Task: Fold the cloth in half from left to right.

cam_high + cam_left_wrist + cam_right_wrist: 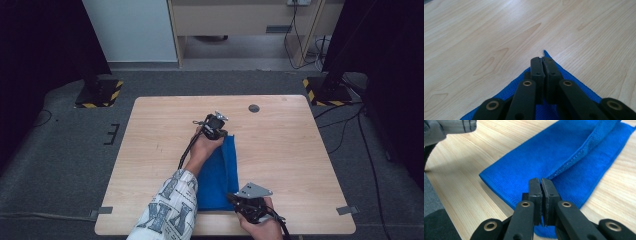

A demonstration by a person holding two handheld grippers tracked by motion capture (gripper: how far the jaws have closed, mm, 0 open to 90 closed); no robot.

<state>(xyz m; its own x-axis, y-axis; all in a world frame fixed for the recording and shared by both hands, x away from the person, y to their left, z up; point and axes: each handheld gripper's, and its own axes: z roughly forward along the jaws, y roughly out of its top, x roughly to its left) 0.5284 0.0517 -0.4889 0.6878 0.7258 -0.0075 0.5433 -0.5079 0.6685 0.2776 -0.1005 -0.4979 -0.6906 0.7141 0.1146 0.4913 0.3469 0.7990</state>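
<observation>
Gripper work first: we are pinching the far corner of the blue cloth (pixel 574 85) with our left gripper (pixel 543 60), its jaws pressed together on the fabric there. Our right gripper (pixel 541 181) is sitting with its jaws closed at the near corner, and it looks clamped on the cloth's edge. Between the two grippers the cloth is lying on the bench (pixel 165 130) as a long narrow strip with one layer doubled over. We are judging one fold as made; any further fold, and smoothing it flat, is remaining.

Fuzzy blue cloth towel (pixel 554 157), smooth matt pale wood table (pixel 486 37)
</observation>
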